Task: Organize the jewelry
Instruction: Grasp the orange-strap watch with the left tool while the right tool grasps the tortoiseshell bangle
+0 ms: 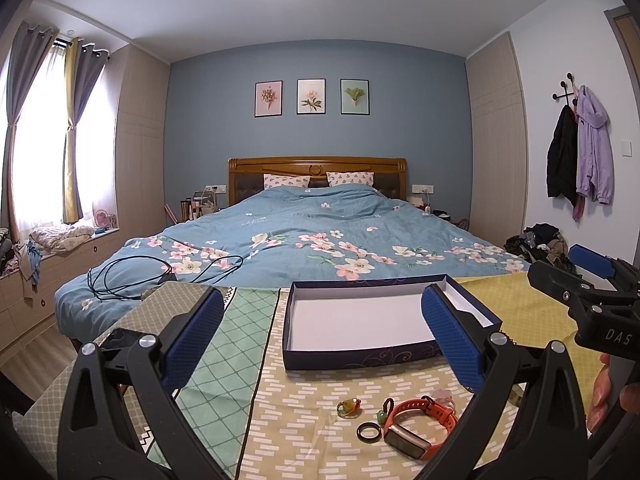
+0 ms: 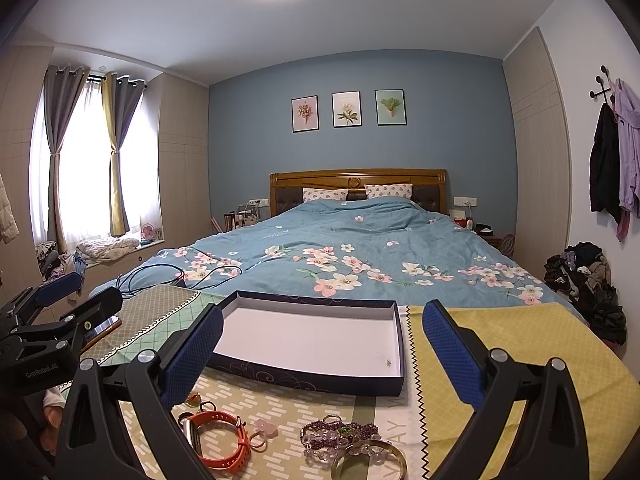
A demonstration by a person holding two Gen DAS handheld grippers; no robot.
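The box [image 1: 372, 316], dark blue outside and white inside, lay open and empty on the patterned cloth [image 1: 304, 432] at the foot of the bed [image 1: 320, 224]. All the jewelry sat on the cloth on the near side of the box, none of it in the box.

The left gripper [image 1: 320, 340] hung above the cloth with its blue pads spread wide, holding nothing. Near the box's front wall, between those pads, lay an orange watch [image 1: 416, 424], a dark ring [image 1: 368, 431] just beside its face, a small green piece [image 1: 380, 416] and an amber ring [image 1: 349, 407].

The right gripper [image 2: 322, 354] was likewise spread wide and empty, the box showing between its pads. In its view a pink flower piece [image 2: 266, 429] lay just right of the watch [image 2: 218, 440]. Further right lay a purple bead bracelet [image 2: 340, 432], clear beads [image 2: 320, 450] touching it, and a gold bangle [image 2: 368, 462] nearest the camera.

A phone [image 2: 105, 326] lay on the cloth left of the box, and a black cable [image 1: 160, 272] trailed over the bed beyond it. Coats [image 1: 580, 156] hung on the wall right of the bed. A hand [image 1: 600, 396] showed at the right edge of the left view, beneath the other gripper's body.
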